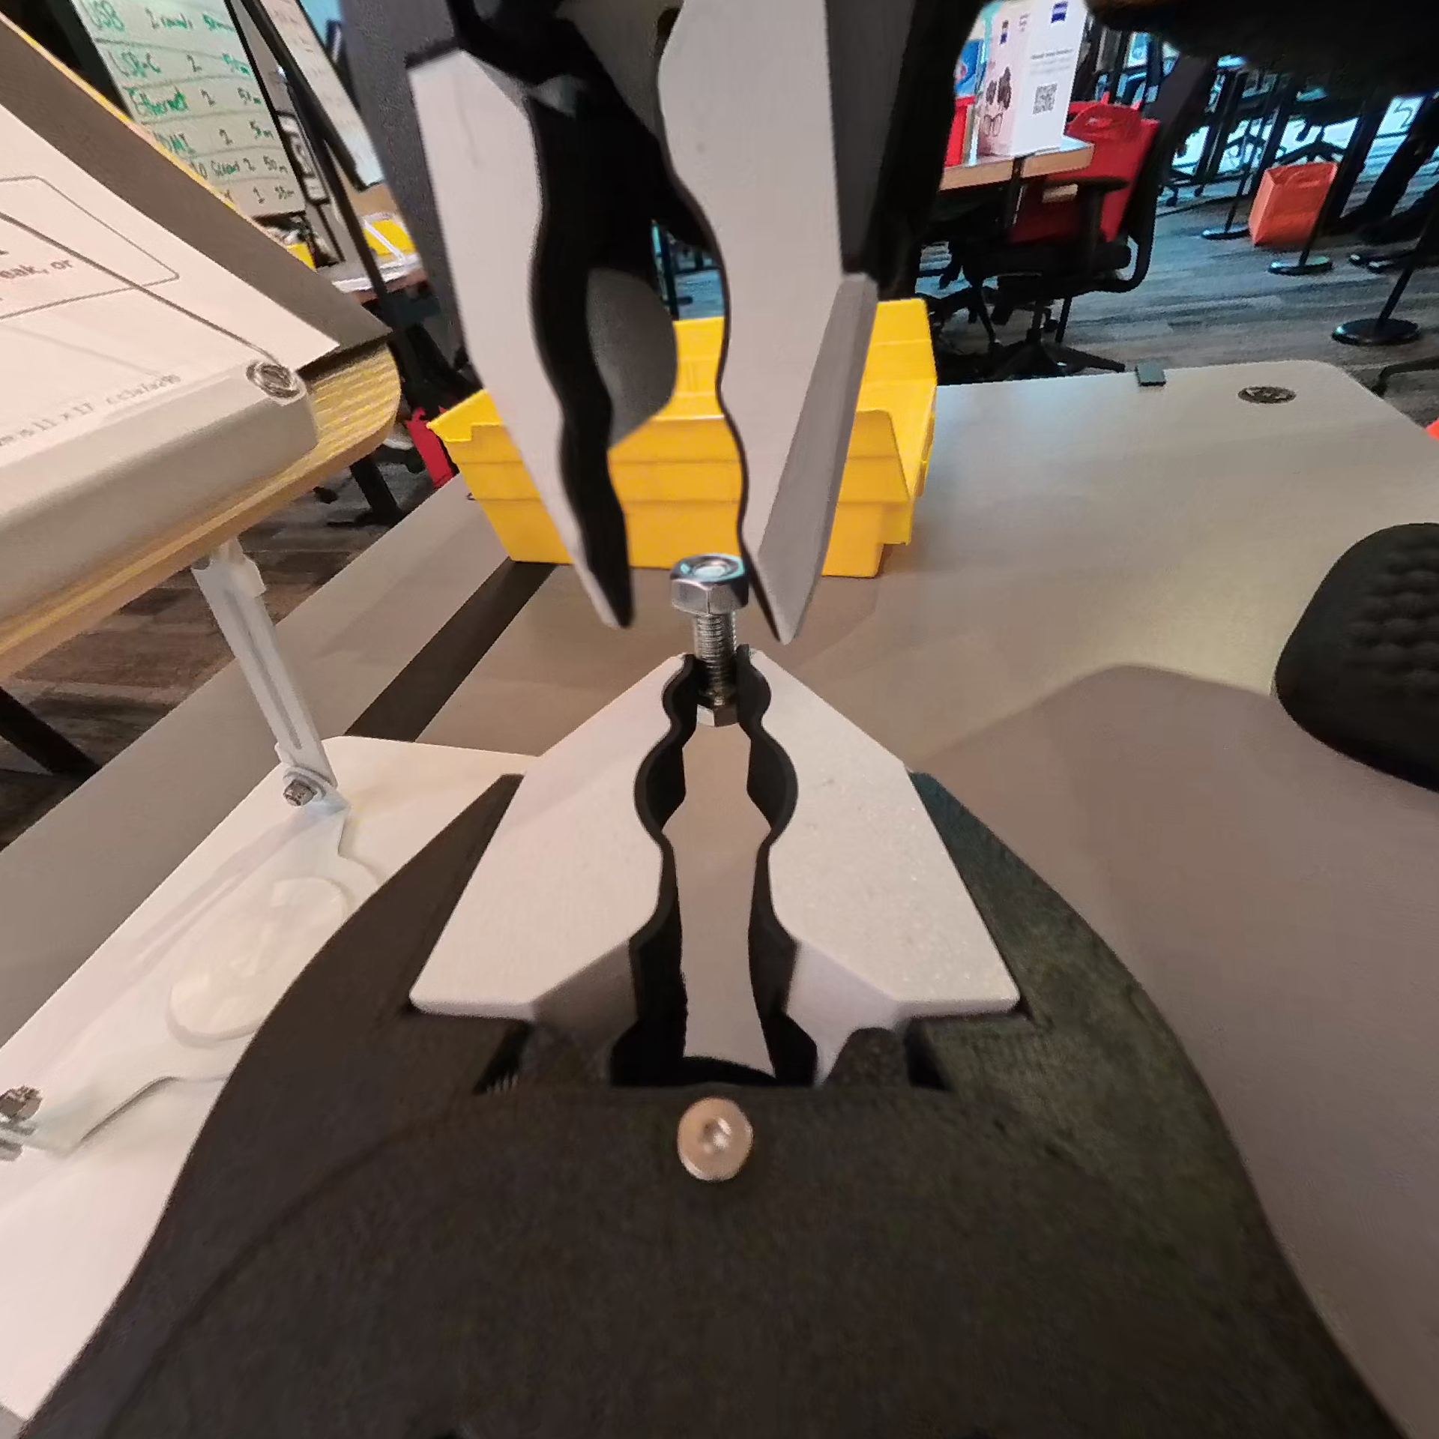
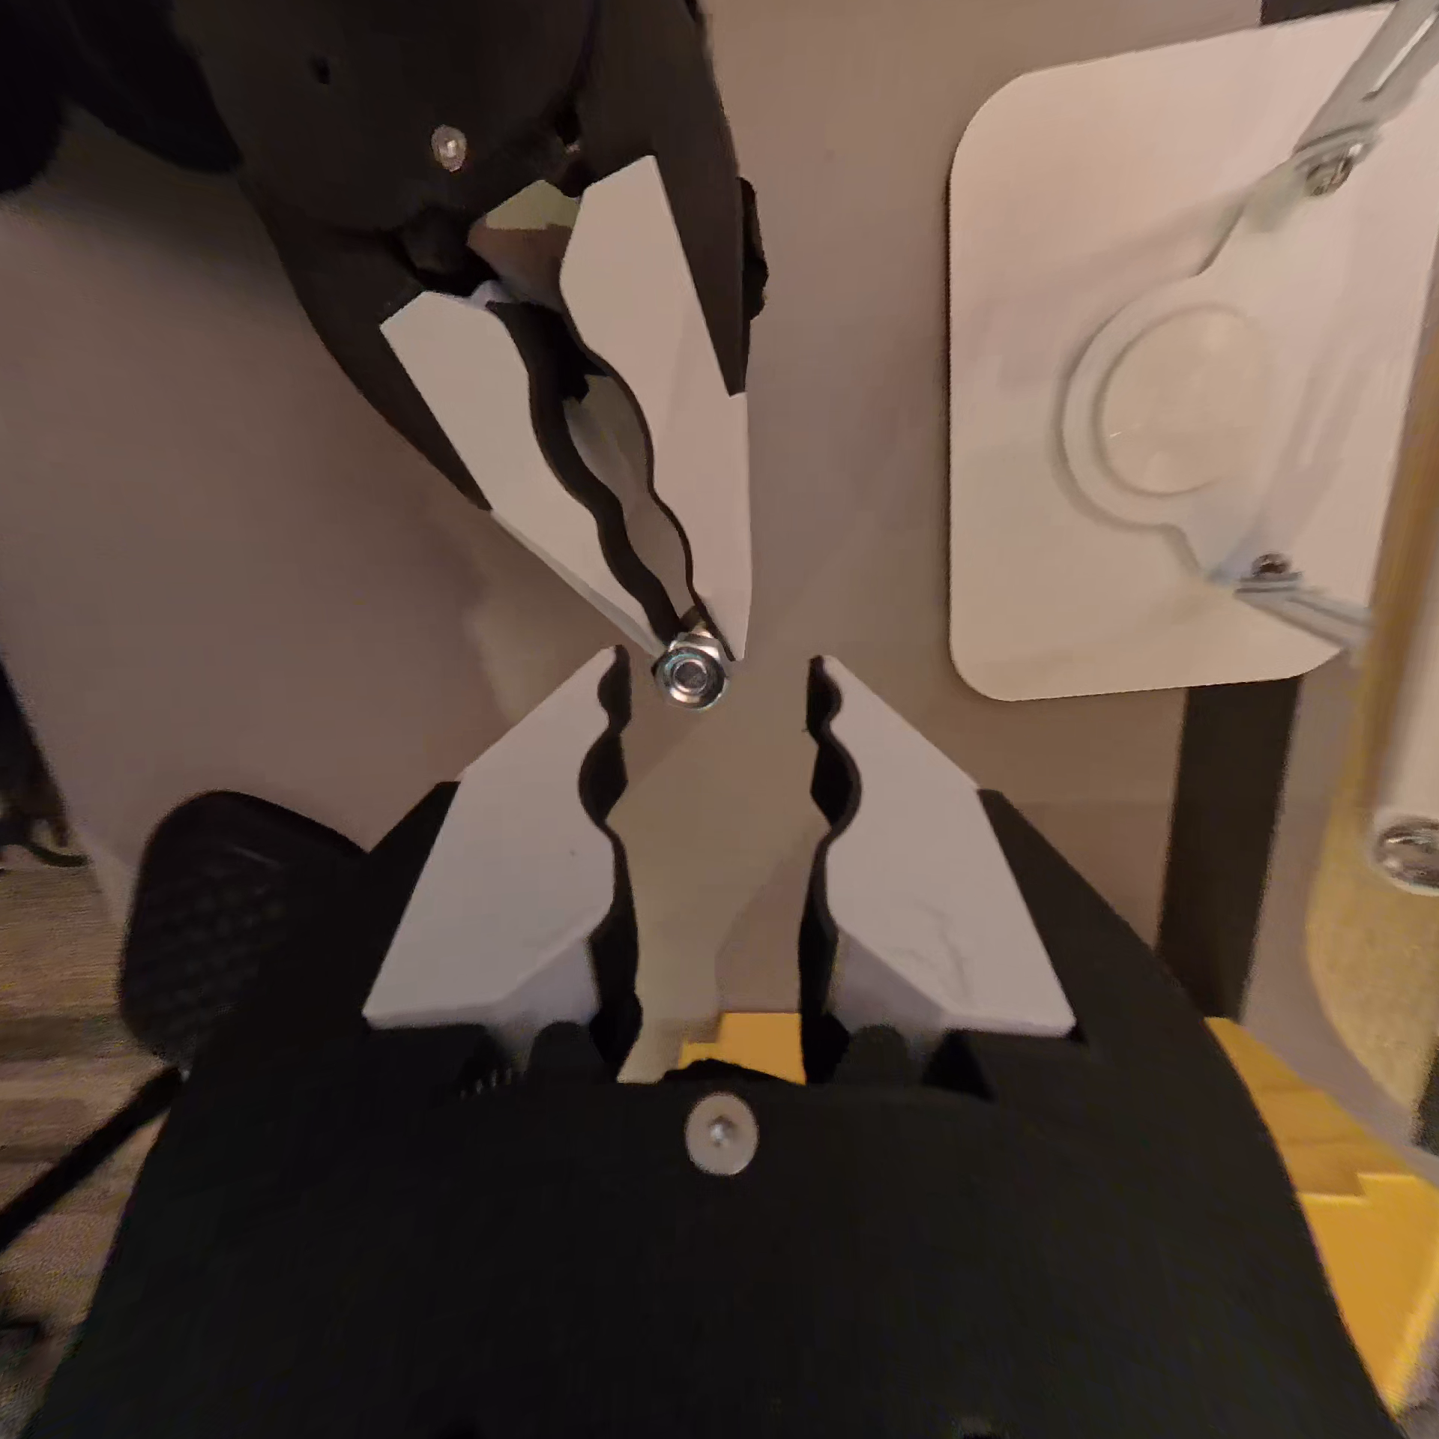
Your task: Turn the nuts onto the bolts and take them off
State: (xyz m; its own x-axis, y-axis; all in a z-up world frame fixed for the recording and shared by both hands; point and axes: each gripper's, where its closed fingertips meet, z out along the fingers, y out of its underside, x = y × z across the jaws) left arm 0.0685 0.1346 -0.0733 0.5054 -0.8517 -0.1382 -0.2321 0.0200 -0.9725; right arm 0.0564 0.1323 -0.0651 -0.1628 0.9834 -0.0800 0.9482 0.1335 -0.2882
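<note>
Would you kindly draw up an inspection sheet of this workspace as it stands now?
Surface: grey table, mostly bare.
Job's things: bolt upright, nut at its top end.
Clutter: yellow bin; white stand base; black pad.
Grippers: left gripper shut on bolt; right gripper open, its fingers astride the nut.
Cables: nothing seen.
Surroundings: whiteboard, office chairs, orange bag.

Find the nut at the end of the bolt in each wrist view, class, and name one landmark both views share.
Left wrist view: the nut sits just above centre, on top of the upright bolt.
Right wrist view: the nut is near centre, seen end-on.
Shared landmark: the yellow bin, behind the nut in the left view and at bottom right in the right.
</note>
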